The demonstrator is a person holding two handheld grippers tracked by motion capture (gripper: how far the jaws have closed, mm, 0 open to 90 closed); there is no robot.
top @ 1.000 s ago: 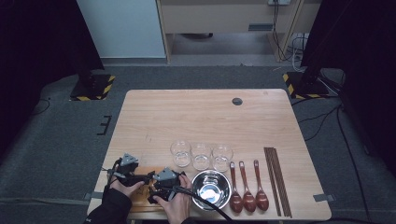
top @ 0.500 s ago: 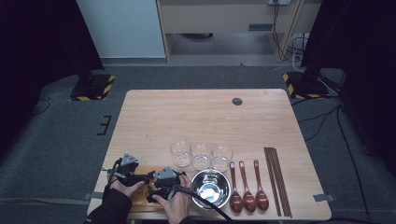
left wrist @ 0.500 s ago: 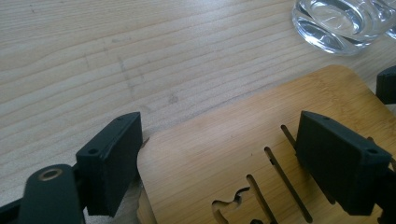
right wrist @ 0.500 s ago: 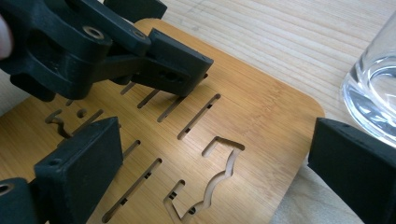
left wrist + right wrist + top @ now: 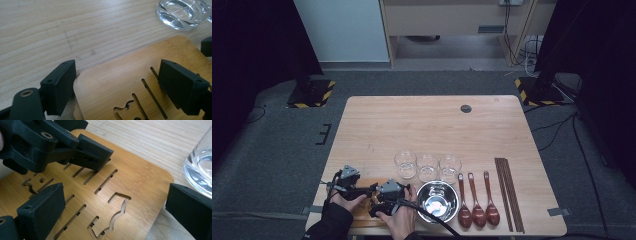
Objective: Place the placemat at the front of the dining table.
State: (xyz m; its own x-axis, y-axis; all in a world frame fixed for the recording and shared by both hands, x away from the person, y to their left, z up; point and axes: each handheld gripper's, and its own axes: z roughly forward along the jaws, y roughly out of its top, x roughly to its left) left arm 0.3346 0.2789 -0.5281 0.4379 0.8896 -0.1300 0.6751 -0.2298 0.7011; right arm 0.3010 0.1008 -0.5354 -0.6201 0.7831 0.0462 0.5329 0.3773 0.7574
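Left gripper view: left gripper [image 5: 117,86] fingers spread wide, straddling the bamboo board's [image 5: 120,82] corner; right gripper [image 5: 112,215] likewise.

Black blocky jaws with screw holes, grey three-cornered plates, black cables, dark sleeve [image 5: 329,222]

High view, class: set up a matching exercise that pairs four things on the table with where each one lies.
Things:
1. bamboo board
2. steel bowl
3. chopsticks
4. three glasses

Places:
A. farthest right, beyond the wooden spoons
B. in a row just behind the bowl
C. near the front left corner, under both hand-held grippers
D. at the front edge, between the board and the spoons

Pairs: 1-C, 2-D, 3-A, 4-B
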